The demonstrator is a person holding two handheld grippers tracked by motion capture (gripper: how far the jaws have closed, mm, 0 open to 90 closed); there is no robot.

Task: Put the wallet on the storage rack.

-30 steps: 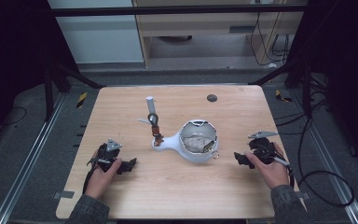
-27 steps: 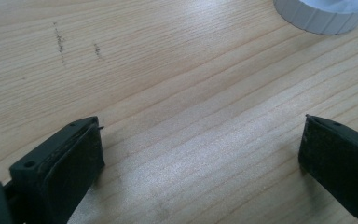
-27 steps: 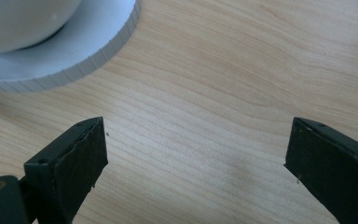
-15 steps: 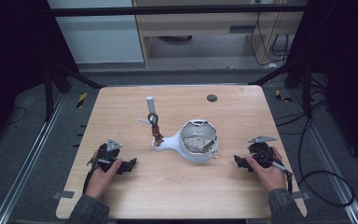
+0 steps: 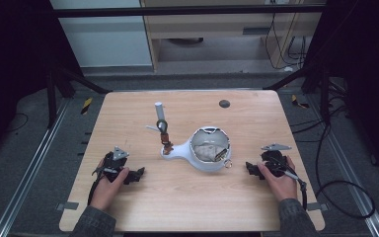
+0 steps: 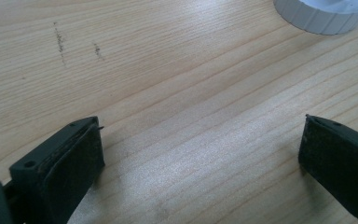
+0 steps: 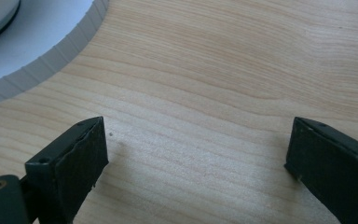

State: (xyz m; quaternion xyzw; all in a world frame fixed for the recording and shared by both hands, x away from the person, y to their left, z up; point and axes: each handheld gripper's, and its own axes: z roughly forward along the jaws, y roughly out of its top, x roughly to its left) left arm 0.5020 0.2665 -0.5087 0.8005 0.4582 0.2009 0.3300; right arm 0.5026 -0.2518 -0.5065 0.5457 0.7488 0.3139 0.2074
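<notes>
Resting on the pale wooden table [image 5: 187, 197] amid dark surroundings, each hand-held gripper, left [image 5: 137, 174] and right [image 5: 250, 169], gapes wide, empty

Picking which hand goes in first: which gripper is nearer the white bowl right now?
Right. The right gripper sits just off the white bowl on its right side, jaws open. The left gripper rests farther away, to the bowl's left and lower, also open.

High view looks down from above; both tongs views skim the table [image 5: 187, 197] closely, sharing the white dish [image 5: 209, 153].
</notes>
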